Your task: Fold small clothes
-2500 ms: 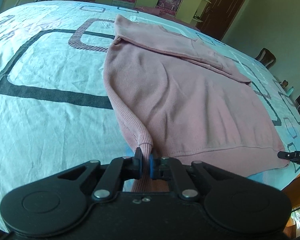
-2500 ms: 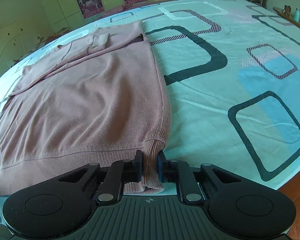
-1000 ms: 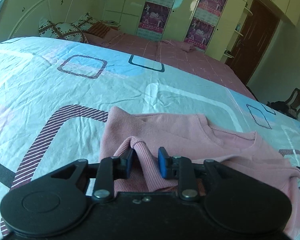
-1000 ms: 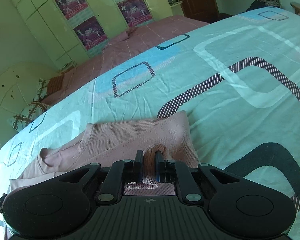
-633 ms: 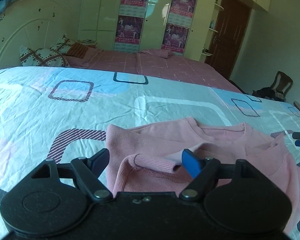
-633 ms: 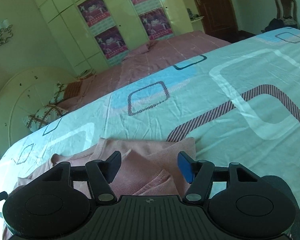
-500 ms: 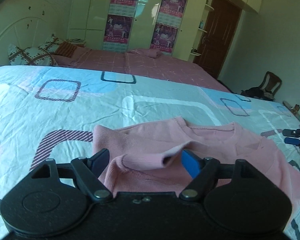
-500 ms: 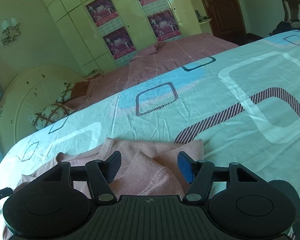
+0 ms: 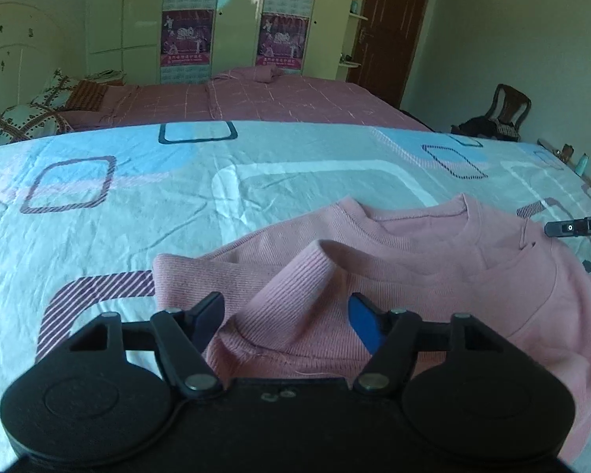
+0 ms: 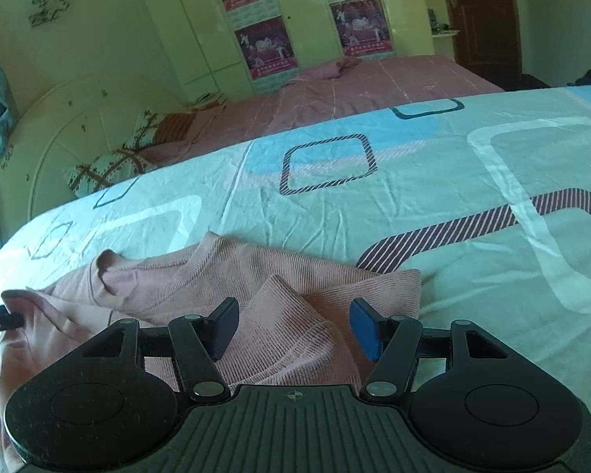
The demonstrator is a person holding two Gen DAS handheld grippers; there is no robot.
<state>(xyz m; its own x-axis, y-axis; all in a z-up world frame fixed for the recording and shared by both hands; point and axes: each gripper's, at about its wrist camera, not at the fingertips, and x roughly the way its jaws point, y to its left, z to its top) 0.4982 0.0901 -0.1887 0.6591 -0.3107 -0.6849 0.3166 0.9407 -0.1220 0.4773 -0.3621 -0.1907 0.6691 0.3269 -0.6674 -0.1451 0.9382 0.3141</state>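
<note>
Lying doubled over on the bed sheet [image 9: 130, 213], the pink sweater [image 9: 445, 276] sits directly ahead of both tools; the left hand-held gripper [image 9: 285, 311] has its jaws apart and closing, a raised ribbed hem fold between them but not pinched; the right hand-held gripper [image 10: 293, 325] stands apart too, a ridge of the same knit between its pads, untouched; beyond the left one rise a second bed [image 9: 256, 98] in pink cover, a wardrobe with posters [image 9: 283, 12] whose writing is too small to read, and a chair [image 9: 508, 106] at far right; "DAS" shows on the other tool's tip; only the right view shows the wall lamp [image 10: 49, 0].
</note>
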